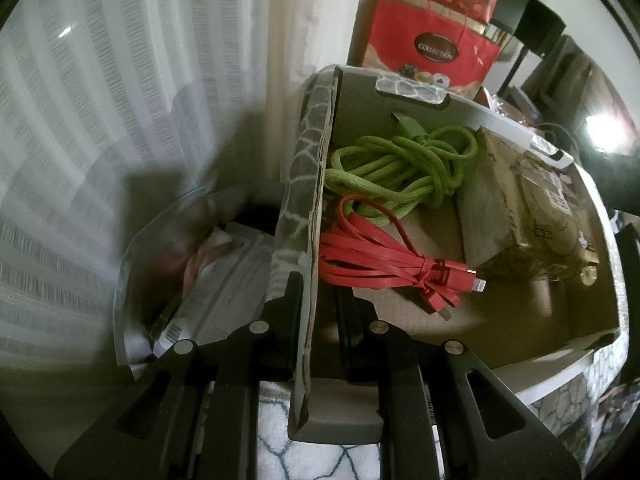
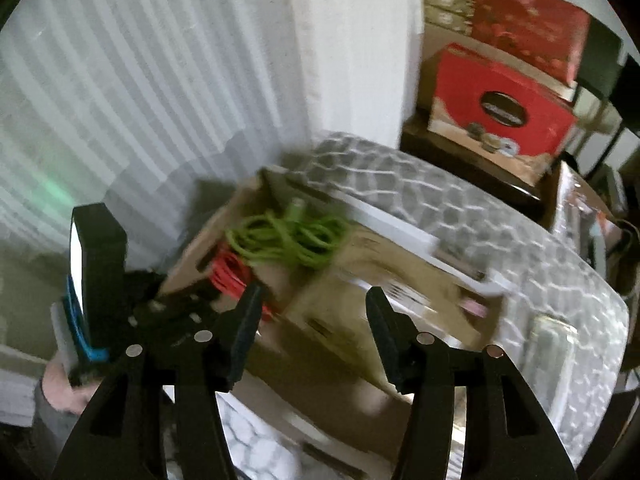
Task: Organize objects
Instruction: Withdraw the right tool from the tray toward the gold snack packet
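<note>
Left gripper (image 1: 316,292) clenched on the left side wall of the open cardboard box with grey-and-white stone-pattern outside (image 1: 298,184), one finger outside the wall, one inside, wall edge running up between them. Inside the box: tangled lime-green braided cable (image 1: 404,168) toward the back left, bundled flat red cable with a silver-tipped plug (image 1: 384,260) just in front of it and touching it, brown paper-wrapped packet with printed labels (image 1: 524,216) on the right side, bare cardboard floor in the near right corner. Left of the box, a clear plastic bin holding papers (image 1: 208,280). Right gripper (image 2: 312,324) released, jaws apart with nothing between them, hovering above the near side of the box; right wrist view is motion-blurred. In that view the left gripper shows at the box's left wall with a hand (image 2: 60,388) behind it. Red gift boxes (image 1: 432,36) stacked behind the box; white pleated curtain (image 1: 120,80) on the left.
</note>
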Available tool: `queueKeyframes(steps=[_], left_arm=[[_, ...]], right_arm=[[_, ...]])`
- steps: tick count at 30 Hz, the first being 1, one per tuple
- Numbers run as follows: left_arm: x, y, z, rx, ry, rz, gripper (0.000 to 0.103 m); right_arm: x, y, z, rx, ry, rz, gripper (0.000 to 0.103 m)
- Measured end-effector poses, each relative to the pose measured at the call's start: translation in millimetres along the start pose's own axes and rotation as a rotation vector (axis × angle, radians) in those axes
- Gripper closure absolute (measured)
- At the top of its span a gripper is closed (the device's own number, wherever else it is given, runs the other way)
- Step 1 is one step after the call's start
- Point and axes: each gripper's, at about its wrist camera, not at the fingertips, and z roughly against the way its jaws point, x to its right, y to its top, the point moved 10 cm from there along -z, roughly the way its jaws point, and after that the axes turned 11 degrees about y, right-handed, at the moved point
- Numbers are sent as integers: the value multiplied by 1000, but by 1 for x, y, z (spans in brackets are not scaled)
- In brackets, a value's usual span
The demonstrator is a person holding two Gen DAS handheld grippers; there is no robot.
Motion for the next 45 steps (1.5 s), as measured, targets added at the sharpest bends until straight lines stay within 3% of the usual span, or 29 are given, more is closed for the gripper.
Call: queueKeyframes(steps=[9, 16, 23, 28, 33, 40, 45], left_arm=[[0, 1, 0, 2, 0, 1, 88], [0, 1, -1, 0, 4, -1, 88], [0, 1, -1, 0, 10, -2, 88], [2, 1, 0, 0, 17, -5, 88], [2, 0, 0, -1, 20, -5, 88], [2, 1, 0, -1, 27, 10, 88], [2, 1, 0, -1, 28, 9, 88]], right_arm=[[91, -47, 70, 10, -160, -96, 45], [133, -79, 87, 19, -185, -190, 45], [146, -109, 65, -9, -121, -261, 42], [154, -110, 53, 11, -98, -281, 41], [164, -100, 43, 23, -94, -306, 24], [163, -96, 20, -36, -108, -236, 24], [167, -103, 10, -71, -94, -229, 32]])
